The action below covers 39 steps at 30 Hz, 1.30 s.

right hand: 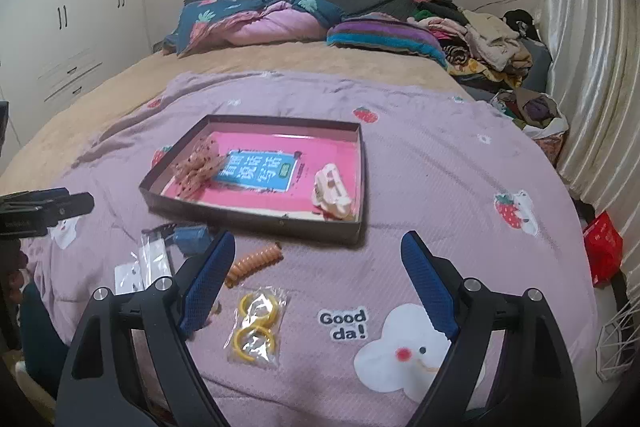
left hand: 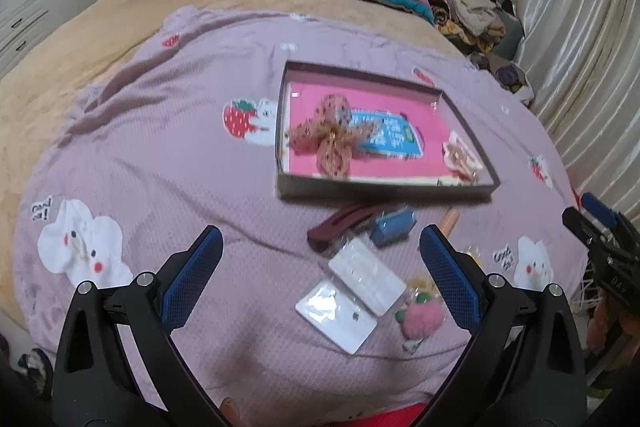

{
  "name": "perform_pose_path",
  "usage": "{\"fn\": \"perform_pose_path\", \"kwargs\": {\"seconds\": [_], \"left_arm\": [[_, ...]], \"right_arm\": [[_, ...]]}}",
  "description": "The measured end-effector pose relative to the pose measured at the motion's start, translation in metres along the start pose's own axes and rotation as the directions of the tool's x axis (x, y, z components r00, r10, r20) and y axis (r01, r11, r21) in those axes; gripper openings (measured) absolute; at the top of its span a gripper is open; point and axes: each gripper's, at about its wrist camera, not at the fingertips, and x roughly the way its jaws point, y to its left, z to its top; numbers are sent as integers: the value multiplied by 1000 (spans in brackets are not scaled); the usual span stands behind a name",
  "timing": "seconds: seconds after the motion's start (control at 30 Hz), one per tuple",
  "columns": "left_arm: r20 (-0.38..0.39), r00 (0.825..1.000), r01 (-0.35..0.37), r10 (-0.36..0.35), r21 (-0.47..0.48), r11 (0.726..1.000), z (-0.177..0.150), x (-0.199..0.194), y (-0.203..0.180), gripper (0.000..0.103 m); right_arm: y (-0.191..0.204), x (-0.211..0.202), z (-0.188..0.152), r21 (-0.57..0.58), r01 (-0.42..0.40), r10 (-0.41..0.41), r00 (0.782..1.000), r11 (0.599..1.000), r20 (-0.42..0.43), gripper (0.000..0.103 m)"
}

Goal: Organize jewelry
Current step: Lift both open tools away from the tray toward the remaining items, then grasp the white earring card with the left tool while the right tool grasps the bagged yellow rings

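Lilac bedding covers the bed (right hand: 420,163), and your tray (right hand: 256,223) sits on it with a spotted bow (right hand: 198,163) and a cream claw clip (right hand: 332,193) already inside. Both your left tongs (left hand: 320,283) and right tongs (right hand: 316,283) are spread wide and carry nothing. Loose pieces lie just short of the tray: an orange coil tie (right hand: 254,263), yellow rings in a clear bag (right hand: 256,327), white cards (left hand: 352,291), a pink pompom (left hand: 424,319), a blue box (left hand: 392,225) and a dark clip (left hand: 340,227). You risk pinching bedding with the flat cards, since the soft cover gives; the slick bag may slip; crowded pieces could get dragged together.
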Motion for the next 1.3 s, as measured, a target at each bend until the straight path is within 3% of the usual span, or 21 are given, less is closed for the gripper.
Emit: {"fn": "perform_pose_path", "kwargs": {"seconds": [0.57,1.0,1.2,1.3], "left_arm": [[-145,989,28,-13,108,994,-49,34,-12,92],[-179,983,10,31,226,974,-67,60,-16,92],[-152,988,12,35,298,955,-67,72,-23,81],[-152,988,29,20,313,949,-68,74,-26,65]], "right_arm": [[7,25,-43,-7,-49,48,991,999,-127,84],[25,55,-61,-20,-111,104,969,994,-224,84],[27,71,-65,-8,-122,116,958,992,-262,84],[30,82,-66,-4,-132,126,950,991,-287,79]]}}
